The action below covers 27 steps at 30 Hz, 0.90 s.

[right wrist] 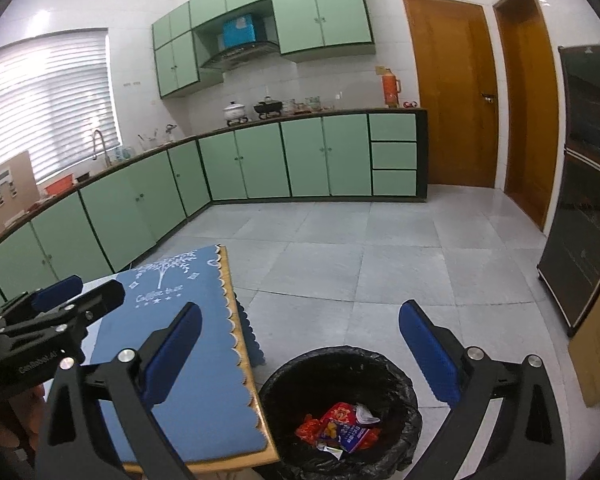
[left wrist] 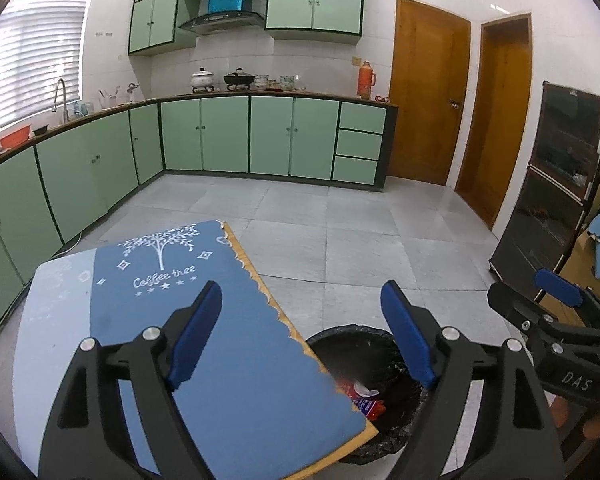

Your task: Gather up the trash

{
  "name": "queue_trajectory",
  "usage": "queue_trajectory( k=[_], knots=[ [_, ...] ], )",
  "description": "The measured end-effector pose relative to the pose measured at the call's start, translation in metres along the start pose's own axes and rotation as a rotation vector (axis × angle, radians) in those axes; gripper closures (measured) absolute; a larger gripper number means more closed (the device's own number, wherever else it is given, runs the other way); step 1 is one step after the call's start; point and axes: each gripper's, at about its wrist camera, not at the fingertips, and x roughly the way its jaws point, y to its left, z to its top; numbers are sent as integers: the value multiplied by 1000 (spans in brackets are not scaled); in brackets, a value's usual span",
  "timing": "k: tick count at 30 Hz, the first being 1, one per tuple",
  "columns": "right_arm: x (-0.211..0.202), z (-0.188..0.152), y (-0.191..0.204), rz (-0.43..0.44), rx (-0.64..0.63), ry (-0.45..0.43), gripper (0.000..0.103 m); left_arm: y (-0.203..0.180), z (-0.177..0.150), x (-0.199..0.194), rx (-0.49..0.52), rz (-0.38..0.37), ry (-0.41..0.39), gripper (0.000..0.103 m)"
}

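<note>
A black-lined trash bin (right wrist: 400,392) stands on the floor beside the table and holds red and blue snack wrappers (right wrist: 340,428). In the left wrist view the bin (left wrist: 364,340) is partly hidden by the table's corner, with the wrappers (left wrist: 366,400) showing inside. My left gripper (left wrist: 302,330) is open and empty, above the table's right edge. My right gripper (right wrist: 300,354) is open and empty, above the bin. The right gripper also shows in the left wrist view (left wrist: 556,296), and the left gripper shows in the right wrist view (right wrist: 60,300).
A small table with a blue "Coffee tree" cloth (left wrist: 180,320) stands left of the bin. Green kitchen cabinets (left wrist: 228,136) line the back and left walls. Two wooden doors (right wrist: 456,92) and a dark cabinet (right wrist: 584,184) stand at the right. The floor is grey tile (right wrist: 360,260).
</note>
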Motion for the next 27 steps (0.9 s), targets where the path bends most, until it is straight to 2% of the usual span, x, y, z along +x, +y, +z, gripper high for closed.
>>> queue_trajectory(
  k=[7, 27],
  knots=[
    [-15, -9, 12, 14, -13, -1, 6, 12, -9, -22, -12, 24, -18, 17],
    [-54, -17, 27, 59, -34, -59, 6, 25, -20, -60, -20, 64, -66, 11]
  ],
)
